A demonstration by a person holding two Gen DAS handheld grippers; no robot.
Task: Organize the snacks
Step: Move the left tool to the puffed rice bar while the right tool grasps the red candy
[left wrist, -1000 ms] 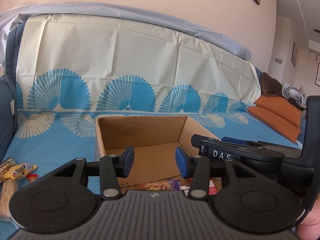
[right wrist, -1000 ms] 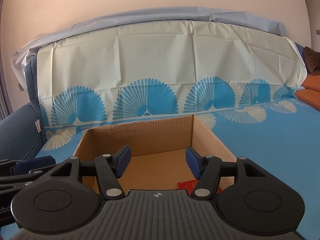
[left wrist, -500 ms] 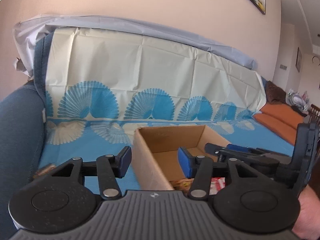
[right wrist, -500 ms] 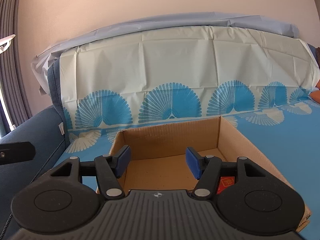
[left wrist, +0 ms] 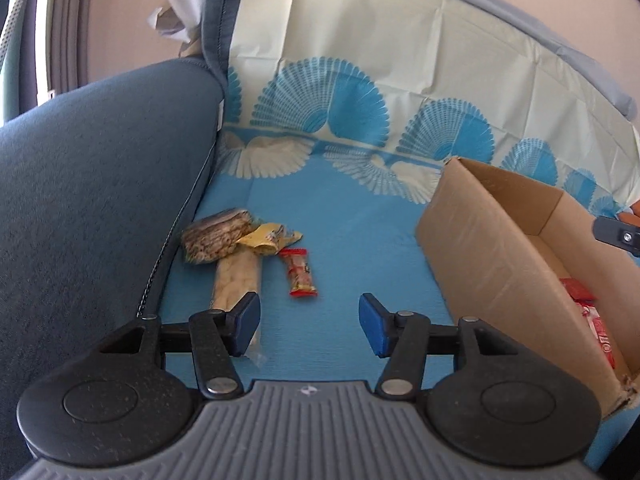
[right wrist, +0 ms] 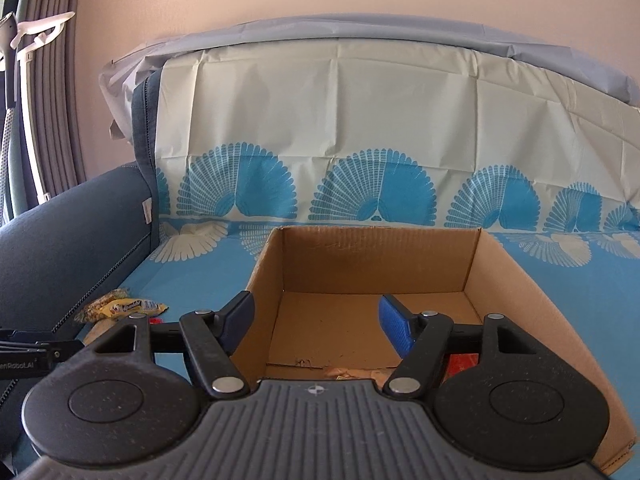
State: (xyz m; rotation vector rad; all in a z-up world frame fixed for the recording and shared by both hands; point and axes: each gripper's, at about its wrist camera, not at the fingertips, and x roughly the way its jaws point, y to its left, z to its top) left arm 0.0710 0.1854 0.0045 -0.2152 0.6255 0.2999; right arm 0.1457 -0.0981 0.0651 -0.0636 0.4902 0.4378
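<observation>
**Reaching for the loose snacks**

You are hovering the empty, released right gripper (right wrist: 316, 322) over the brown cardboard box (left wrist: 492, 240); the left gripper (left wrist: 308, 322), just widening, empty, is nearing the small red-wrapped snack bar (left wrist: 299, 272) on the sofa seat. Centre it before clenching.

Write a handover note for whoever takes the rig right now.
Left tongs: open, empty, jaws just been opening, aimed at the loose snacks on the blue cover.
Right tongs: open, empty, jaws just been opening, over the cardboard box.
Outside the box, by the sofa arm: clear bag of dark crackers, yellow wrapper, long pale pack, small red bar.
Done: some red packets lie in the box.
Left: those four snacks go in the box; the red bar lies nearest the gap of the left tongs.
</observation>
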